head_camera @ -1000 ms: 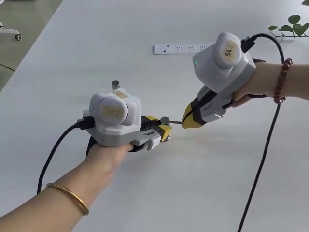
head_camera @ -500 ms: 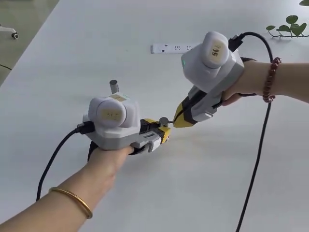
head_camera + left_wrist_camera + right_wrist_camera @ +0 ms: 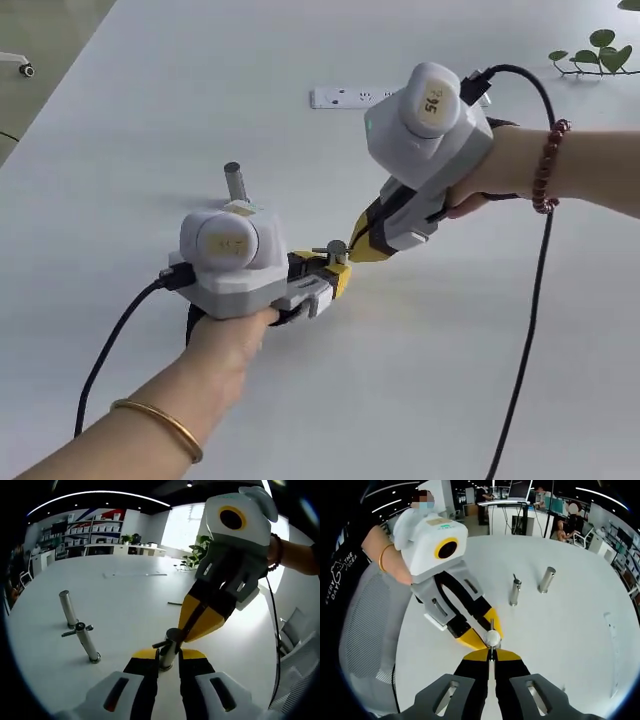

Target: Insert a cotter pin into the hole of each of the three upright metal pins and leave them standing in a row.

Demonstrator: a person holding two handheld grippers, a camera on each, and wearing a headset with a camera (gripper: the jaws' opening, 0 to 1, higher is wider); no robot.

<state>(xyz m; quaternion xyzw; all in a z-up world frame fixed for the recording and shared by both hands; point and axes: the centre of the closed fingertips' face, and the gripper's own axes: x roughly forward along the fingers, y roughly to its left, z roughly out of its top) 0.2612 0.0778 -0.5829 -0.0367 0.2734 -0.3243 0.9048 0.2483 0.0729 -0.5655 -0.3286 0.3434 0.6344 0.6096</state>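
Left gripper clamps metal pin; right gripper pinches cotter pin at its hole. Skewed push could bend the cotter pin or topple the metal pin

Dull grey metal pin on smooth matt white table

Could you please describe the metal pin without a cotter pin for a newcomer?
On the white table, look beyond the left gripper. Two pins stand free there; it is the farther pin, bare-topped, while its neighbour carries a cotter pin.
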